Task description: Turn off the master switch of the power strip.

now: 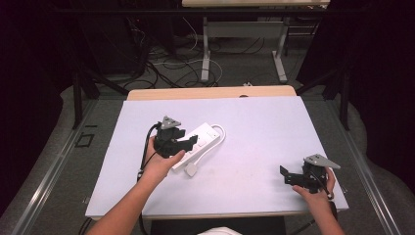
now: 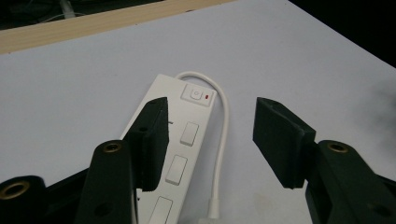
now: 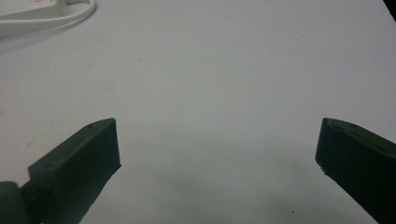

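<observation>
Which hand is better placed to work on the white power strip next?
Left. The left gripper hovers directly over the power strip, jaws open, with the strip's sockets and its cable below them. The right gripper sits far off near the table's corner.

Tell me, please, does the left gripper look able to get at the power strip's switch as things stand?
Probably yes: the left gripper hangs open just above the power strip, and nothing covers the switch ahead of its jaws.

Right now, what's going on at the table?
A person holds a gripper in each hand. The left gripper hovers over a white power strip, jaws apart and gripping nothing; the strip's cable loops beside it on the white table. The right gripper sits open near the table's right edge, away from the strip.
</observation>
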Demonstrator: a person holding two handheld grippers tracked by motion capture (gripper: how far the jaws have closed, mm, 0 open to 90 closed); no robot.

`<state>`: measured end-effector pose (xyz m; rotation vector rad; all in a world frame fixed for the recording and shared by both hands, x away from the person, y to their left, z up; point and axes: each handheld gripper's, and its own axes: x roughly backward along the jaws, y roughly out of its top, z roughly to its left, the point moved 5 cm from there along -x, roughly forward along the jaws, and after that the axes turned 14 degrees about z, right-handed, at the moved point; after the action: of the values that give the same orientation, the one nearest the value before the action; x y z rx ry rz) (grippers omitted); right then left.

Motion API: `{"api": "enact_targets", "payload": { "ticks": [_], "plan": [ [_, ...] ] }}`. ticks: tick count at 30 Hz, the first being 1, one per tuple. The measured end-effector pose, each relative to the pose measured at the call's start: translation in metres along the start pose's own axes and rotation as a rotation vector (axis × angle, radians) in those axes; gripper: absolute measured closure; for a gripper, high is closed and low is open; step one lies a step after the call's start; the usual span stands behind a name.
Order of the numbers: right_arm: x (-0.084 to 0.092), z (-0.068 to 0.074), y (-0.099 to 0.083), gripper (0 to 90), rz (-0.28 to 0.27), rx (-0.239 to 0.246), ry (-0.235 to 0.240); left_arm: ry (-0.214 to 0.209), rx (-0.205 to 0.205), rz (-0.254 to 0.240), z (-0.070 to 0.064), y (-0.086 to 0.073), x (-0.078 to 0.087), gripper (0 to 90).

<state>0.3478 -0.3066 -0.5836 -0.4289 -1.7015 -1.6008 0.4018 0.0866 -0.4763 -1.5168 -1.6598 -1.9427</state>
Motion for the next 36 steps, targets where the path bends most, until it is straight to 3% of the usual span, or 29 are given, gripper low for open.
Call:
{"api": "enact_targets", "payload": {
  "ticks": [18,19,20,22,23,36],
  "plan": [
    [-0.001,0.0,-0.001,0.0,0.001,-0.006,-0.002,-0.028,0.035,0.037,-0.004,0.023,-0.013,63.1],
    [-0.001,0.0,-0.001,0.0,0.006,-0.006,0.005,-0.023,0.034,0.037,-0.004,0.027,-0.016,64.1],
    [-0.003,0.0,0.0,0.0,-0.022,-0.014,-0.007,-0.023,0.039,0.038,-0.005,0.028,-0.016,65.2],
    [-0.003,0.001,0.0,0.0,-0.022,-0.015,-0.007,-0.021,0.038,0.042,-0.005,0.031,-0.019,67.0],
    [-0.001,0.0,-0.001,0.0,0.006,-0.005,0.005,-0.019,0.039,0.047,-0.005,0.033,-0.02,68.1],
    [-0.002,0.0,0.0,0.0,-0.002,-0.008,-0.001,0.006,0.034,0.067,-0.007,0.049,-0.032,83.4]
  ]
}}
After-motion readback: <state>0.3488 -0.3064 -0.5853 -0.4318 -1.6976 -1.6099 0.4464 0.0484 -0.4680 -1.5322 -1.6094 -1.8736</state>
